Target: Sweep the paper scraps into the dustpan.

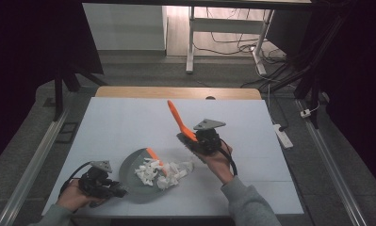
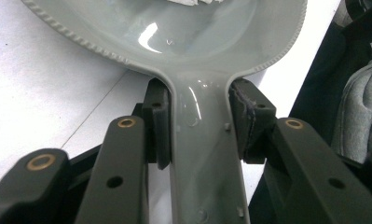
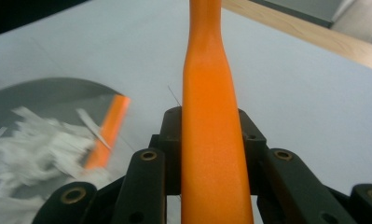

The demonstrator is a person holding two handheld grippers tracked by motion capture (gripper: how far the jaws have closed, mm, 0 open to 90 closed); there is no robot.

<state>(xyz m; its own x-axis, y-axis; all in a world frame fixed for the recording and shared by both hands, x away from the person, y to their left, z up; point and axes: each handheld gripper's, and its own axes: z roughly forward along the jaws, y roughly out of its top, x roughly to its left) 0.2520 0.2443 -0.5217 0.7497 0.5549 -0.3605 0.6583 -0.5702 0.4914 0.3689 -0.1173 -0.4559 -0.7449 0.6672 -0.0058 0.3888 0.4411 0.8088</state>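
The left gripper (image 1: 111,188) is clamped on the handle of a grey plastic dustpan (image 1: 131,176) with a ribbed rim, which lies flat near the front edge of the white table (image 1: 115,122); in the left gripper view both pads press the narrow neck of the handle (image 2: 200,135) just below the pan. The right gripper (image 1: 188,136) is closed on the handle of an orange plastic brush (image 1: 178,120), held above the table to the right of the pan, the handle slanting up and away from the person (the bristle end I cannot make out). A heap of white paper shreds (image 1: 159,172) sits across the pan's right lip, some inside, some on the table just beside it; a short orange strip (image 1: 152,154) lies at the heap's far edge, touching the pan.

The step in hand looks like sweeping, judged partway through; the next move calls for bringing the brush down beyond the stray shreds and drawing them leftward into the pan while the left gripper keeps the pan pressed flat.
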